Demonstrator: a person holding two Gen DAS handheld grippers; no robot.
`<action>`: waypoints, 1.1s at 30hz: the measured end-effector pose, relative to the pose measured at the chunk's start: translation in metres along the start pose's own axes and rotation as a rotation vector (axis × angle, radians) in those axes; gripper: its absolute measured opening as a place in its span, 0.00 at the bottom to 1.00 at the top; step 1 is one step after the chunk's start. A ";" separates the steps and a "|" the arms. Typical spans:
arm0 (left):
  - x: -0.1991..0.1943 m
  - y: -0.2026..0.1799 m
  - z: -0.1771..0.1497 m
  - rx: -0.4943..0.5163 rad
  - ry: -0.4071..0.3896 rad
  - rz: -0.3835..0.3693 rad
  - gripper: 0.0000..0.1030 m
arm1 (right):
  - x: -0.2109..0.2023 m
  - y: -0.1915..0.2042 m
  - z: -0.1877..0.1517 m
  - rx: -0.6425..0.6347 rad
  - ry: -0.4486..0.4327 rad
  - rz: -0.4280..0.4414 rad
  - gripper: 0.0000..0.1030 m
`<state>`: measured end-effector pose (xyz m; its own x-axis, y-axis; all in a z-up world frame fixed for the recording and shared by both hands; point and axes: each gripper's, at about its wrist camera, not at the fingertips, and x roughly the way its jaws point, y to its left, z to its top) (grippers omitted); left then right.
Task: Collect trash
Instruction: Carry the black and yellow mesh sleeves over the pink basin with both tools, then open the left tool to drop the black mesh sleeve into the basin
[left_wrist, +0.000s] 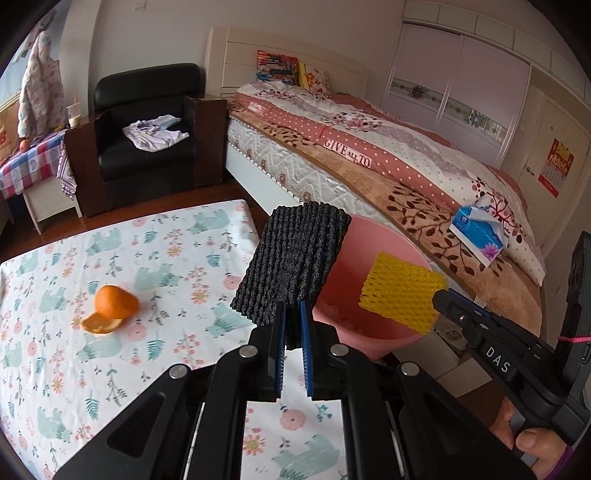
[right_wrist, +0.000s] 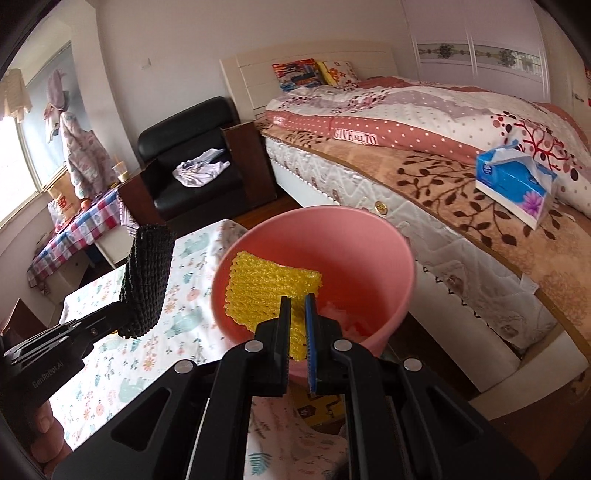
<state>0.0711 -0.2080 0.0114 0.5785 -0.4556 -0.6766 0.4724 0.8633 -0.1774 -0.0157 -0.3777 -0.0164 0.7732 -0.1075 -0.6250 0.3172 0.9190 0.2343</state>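
Over the mouth of the pink bin (right_wrist: 369, 236), the yellow foam net (right_wrist: 266, 291) hung pinched between the pressed-together jaws of the right gripper (right_wrist: 297, 325), most of its sheet already inside the rim line. Just to its left, the black foam net (left_wrist: 295, 254) stood up from the left gripper (left_wrist: 293, 328), whose jaws were likewise clamped on its lower edge; from the left wrist view it hid the bin's near-left rim, and from the right wrist view it seemed to sit over the table's edge rather than over the opening.

To my eye, the step in hand was the drop. The yellow piece looked ready: letting go where it was should have sent it straight down. The black one probably needed carrying further right, clear of the rim, before its jaws parted, since so light a thing could catch on the lip and fall outside onto the floor. Both would likely cling a little to the pads, so a wide release seemed wise.

Beyond them, on the floral tablecloth (left_wrist: 55, 332) far left, orange peel (left_wrist: 110, 308) waited to be collected. A blue tissue box (right_wrist: 517, 188) lay on the bed (right_wrist: 461, 236) to the right.
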 end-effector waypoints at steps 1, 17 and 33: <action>0.002 -0.002 0.000 0.006 0.004 -0.003 0.07 | 0.001 -0.003 0.000 0.004 0.001 -0.004 0.08; 0.043 -0.045 0.003 0.079 0.050 -0.021 0.07 | 0.019 -0.029 0.004 0.039 0.014 -0.054 0.08; 0.078 -0.058 0.006 0.096 0.091 -0.042 0.08 | 0.048 -0.038 0.008 0.032 0.036 -0.083 0.08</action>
<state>0.0929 -0.2951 -0.0272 0.4959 -0.4659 -0.7328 0.5595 0.8168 -0.1408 0.0134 -0.4210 -0.0490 0.7232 -0.1688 -0.6697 0.3975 0.8947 0.2037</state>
